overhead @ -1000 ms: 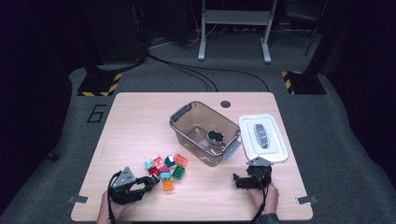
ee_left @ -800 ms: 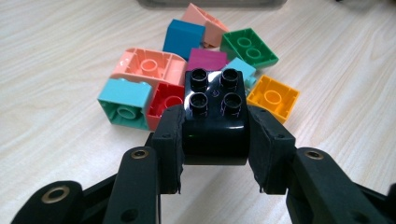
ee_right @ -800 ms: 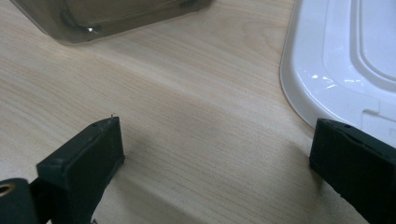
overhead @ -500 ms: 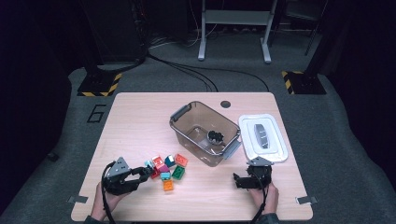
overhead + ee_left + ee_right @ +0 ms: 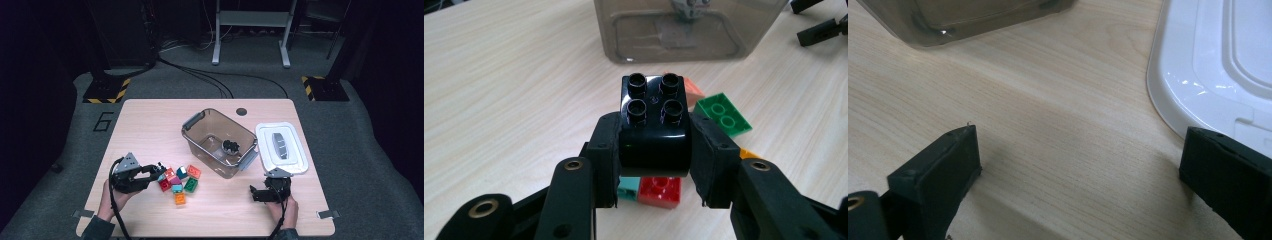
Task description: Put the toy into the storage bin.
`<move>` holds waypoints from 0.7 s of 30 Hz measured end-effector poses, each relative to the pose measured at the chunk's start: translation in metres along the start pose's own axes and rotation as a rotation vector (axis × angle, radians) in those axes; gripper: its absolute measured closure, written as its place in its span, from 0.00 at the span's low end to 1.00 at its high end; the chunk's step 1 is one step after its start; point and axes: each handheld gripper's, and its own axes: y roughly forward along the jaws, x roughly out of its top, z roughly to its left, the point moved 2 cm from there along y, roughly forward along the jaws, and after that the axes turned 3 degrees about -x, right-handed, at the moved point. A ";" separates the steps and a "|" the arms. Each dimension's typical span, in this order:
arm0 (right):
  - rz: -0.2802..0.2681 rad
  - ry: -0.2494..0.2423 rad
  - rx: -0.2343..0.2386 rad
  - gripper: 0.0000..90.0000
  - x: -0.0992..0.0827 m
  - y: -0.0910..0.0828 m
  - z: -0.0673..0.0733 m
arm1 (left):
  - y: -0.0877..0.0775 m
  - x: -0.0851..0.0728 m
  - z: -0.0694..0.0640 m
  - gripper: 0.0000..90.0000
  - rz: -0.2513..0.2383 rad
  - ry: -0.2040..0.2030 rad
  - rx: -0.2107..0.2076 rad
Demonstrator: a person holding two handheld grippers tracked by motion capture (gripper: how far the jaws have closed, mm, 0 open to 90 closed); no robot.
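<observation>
In the high view, your left gripper (image 5: 150,175) sits at the lower left of the frame, beside the pile of colored blocks (image 5: 179,181). A moment ago it was low over the pile; now it has pulled back to the left and come up a bit. That looks like a block has just been picked, so the next step is likely to carry it to the clear bin (image 5: 220,142) in the middle of the frame. Your right gripper (image 5: 261,194) rests at the lower right, just below the white lid (image 5: 281,147), and has not moved.

In the left gripper view, the jaws are clamped on a black block (image 5: 654,125) in the middle of the frame, studs facing you. It hangs above a red block (image 5: 659,191) and a green block (image 5: 723,114) on the table (image 5: 499,90). The bin stands at the top.

In the right gripper view, the jaws stand wide apart with nothing between them, just bare table. The lid is at the upper right.
</observation>
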 end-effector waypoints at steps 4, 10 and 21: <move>0.000 0.000 0.000 0.02 0.000 0.000 0.000 | 0.000 0.010 0.004 0.66 0.002 0.005 -0.008; 0.000 0.000 0.000 0.02 0.000 0.000 0.000 | 0.001 0.026 0.013 0.66 0.003 0.008 -0.010; 0.000 0.000 0.000 0.02 0.000 0.000 0.000 | 0.005 0.058 0.024 0.66 -0.006 0.018 -0.019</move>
